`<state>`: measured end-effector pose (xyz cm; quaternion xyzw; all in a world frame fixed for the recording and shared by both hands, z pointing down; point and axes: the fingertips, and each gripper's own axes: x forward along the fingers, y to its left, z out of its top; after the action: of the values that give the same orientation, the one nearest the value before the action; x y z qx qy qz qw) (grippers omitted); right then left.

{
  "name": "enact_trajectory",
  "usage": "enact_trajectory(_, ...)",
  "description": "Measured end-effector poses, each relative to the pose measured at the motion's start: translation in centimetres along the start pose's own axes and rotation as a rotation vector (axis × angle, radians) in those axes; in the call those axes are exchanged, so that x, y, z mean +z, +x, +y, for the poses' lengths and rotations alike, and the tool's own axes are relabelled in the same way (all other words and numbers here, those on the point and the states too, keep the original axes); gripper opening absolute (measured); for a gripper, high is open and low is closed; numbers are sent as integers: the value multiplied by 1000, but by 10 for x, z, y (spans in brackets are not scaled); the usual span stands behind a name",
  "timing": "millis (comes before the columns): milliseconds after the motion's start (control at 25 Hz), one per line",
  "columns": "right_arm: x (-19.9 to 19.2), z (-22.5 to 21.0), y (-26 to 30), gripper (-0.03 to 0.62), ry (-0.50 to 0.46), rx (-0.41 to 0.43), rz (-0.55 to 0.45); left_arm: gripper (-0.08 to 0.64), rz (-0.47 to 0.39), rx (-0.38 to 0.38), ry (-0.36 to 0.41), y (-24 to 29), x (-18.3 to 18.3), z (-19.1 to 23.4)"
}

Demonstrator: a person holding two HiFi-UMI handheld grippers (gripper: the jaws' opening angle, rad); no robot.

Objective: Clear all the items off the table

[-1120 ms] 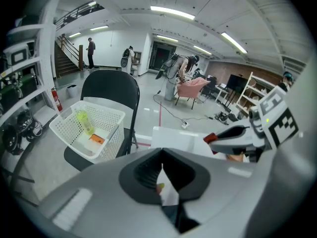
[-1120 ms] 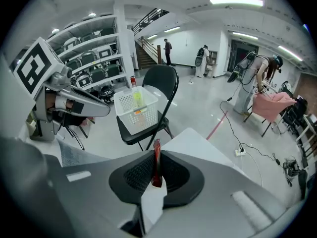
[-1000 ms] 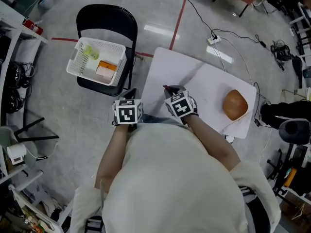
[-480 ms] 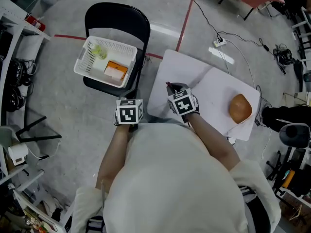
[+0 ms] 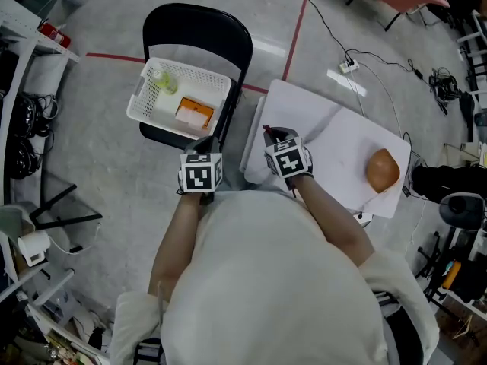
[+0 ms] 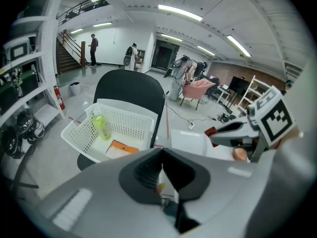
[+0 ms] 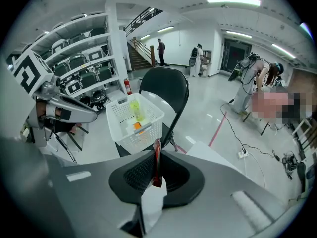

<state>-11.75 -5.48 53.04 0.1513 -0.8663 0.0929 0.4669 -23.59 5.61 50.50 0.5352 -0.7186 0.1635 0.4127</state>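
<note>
Right gripper (image 7: 156, 151): jaws nearly together, clamped on a thin red packet (image 7: 156, 175) that stands upright between the pads, its top poking out past the tips.
Left gripper (image 6: 162, 152): jaws pressed flat together, with nothing seen between them.
Where the grippers are: in the head view the right one is above the near left corner of the white table (image 5: 335, 131). The left one is off the table's left edge, above the floor and just in front of the chair (image 5: 199, 30).
Basket (image 5: 149, 86): white and perforated, sitting on the seat of the black folding chair, to the left of the table.
In the basket: a green bottle (image 5: 163, 79) lies toward the far side, and an orange pack (image 5: 193, 115) lies nearer the person.
Left on the table: a brown round thing (image 5: 383, 169) on the right part of the top, well apart from both grippers.
Floor: grey, with a red tape line (image 5: 297, 25) running to the table's far edge.
</note>
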Motion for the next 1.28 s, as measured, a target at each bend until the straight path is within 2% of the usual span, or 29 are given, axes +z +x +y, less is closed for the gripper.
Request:
enact_trajectory(840, 101, 88, 71, 31, -59, 57, 6, 8, 28, 9, -29, -6, 25, 121)
enact_trajectory(1280, 127, 118, 115, 31, -39, 78, 48, 8, 66, -2, -27, 5, 36, 172)
